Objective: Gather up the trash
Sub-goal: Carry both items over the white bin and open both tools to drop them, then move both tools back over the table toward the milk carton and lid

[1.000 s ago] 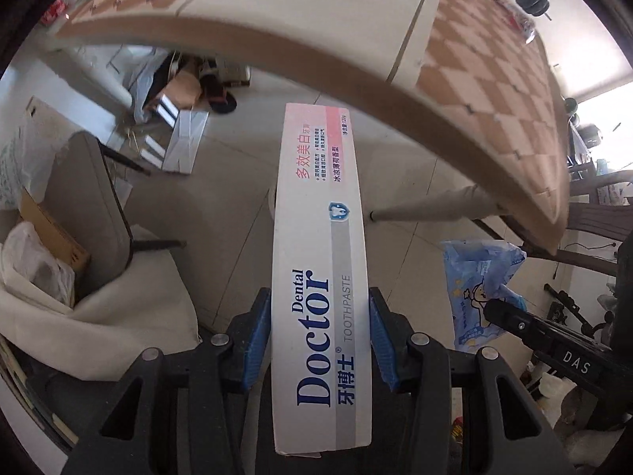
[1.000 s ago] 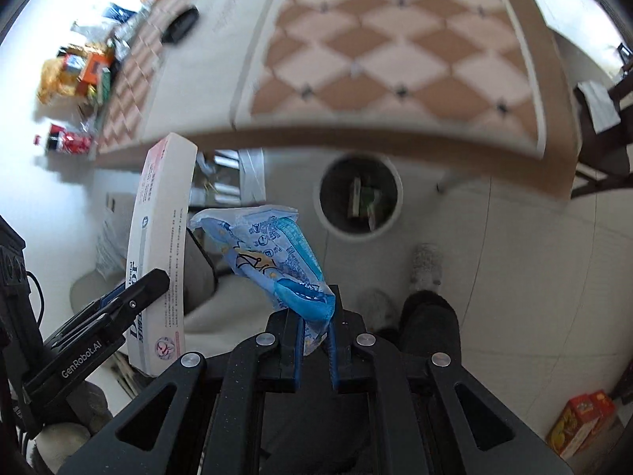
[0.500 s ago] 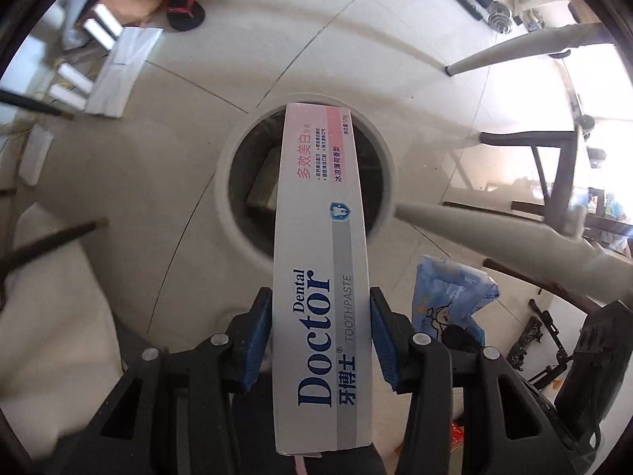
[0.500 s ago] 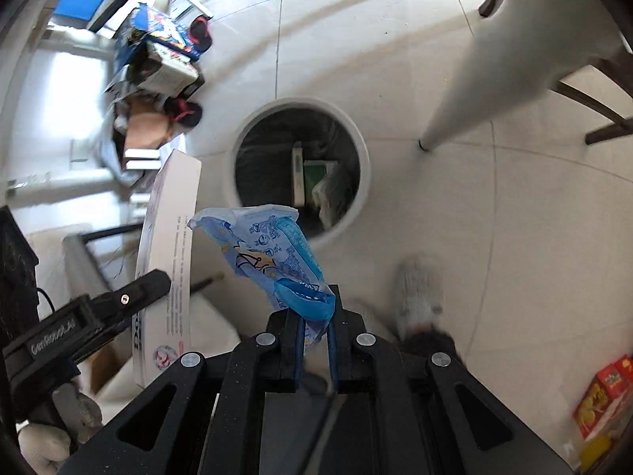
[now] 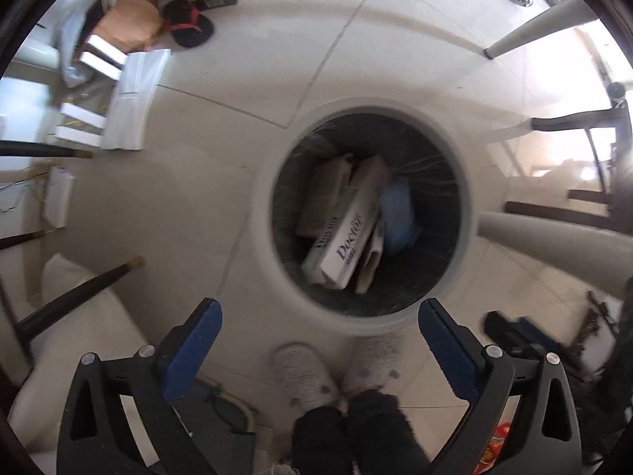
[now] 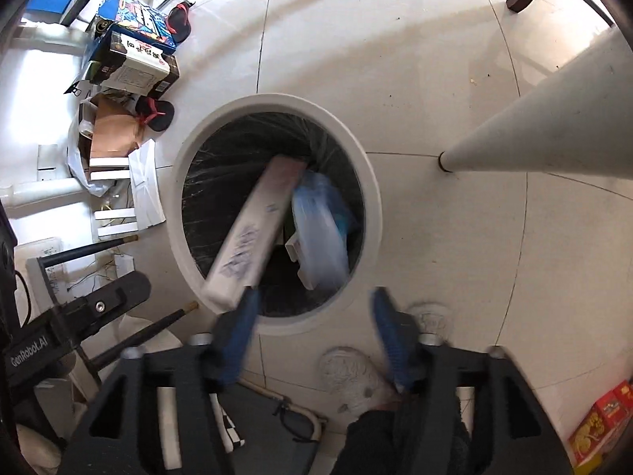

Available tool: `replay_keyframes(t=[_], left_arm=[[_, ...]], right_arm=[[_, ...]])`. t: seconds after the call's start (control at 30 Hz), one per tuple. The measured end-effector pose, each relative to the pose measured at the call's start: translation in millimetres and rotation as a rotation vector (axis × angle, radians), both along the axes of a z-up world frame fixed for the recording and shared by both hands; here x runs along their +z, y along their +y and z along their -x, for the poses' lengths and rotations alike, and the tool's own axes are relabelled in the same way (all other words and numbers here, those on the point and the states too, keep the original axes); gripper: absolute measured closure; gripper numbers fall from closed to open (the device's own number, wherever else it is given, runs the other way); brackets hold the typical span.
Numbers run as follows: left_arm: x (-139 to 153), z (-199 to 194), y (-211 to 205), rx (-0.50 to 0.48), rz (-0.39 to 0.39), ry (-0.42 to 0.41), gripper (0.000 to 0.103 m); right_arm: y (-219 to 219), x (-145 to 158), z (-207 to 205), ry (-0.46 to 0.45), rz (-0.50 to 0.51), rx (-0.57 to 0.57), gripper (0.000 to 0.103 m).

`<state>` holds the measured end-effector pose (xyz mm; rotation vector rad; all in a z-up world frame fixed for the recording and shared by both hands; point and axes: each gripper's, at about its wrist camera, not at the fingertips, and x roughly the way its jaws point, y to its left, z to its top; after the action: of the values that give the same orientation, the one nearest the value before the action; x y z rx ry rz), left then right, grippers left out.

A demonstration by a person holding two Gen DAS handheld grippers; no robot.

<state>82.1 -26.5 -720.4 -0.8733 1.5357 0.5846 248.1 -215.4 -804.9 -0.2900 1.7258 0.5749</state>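
Observation:
A round white trash bin (image 5: 261,213) with a black liner stands on the tiled floor below both grippers; it also shows in the right wrist view (image 6: 372,198). The white Doctor toothpaste box (image 5: 352,233) and the blue plastic wrapper (image 5: 397,213) are inside the bin, blurred by motion. In the right wrist view the box (image 6: 257,229) and the wrapper (image 6: 320,229) are over the bin's mouth. My left gripper (image 5: 320,340) is open and empty above the bin's near rim. My right gripper (image 6: 314,328) is open and empty too.
White table legs (image 6: 546,134) slant in at the right. Boxes, sandals and cardboard (image 6: 130,63) lie at the far left of the floor. Dark chair legs (image 5: 79,293) and a white cushion are at the left. The person's grey slippers (image 5: 304,376) stand by the bin.
Both grippers have opened. The toothpaste box and the blue wrapper have left the fingers and dropped into the bin. Both views have moved closer over the bin.

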Motion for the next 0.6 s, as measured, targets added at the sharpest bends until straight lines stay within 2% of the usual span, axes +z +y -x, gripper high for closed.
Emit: replay_keyframes(t=[0.03,0.07,0.2,0.43,0.6], left_arm=[[3,4,-5,0.002,-0.017,0.010,0.001],[4,10,-7,0.003,-0.039,0.020,0.001],[31,26,-23,-0.009,-0.142,0.045,0.001],[78,46,-34,0.009,-0.180,0.021,0.001],[112,55,-47,0.003,-0.179,0.004,0.001]], right_arm=[[0,4,2,-0.015,0.005,0.010,0.009],[1,8,5,-0.038,0.024,0.028,0.004],[7,27,22,-0.127,0.073,0.117,0.002],[-2,84,39,-0.229,0.077,0.149,0.001],[-14,131,48,-0.257,0.054,0.148,0.001]])
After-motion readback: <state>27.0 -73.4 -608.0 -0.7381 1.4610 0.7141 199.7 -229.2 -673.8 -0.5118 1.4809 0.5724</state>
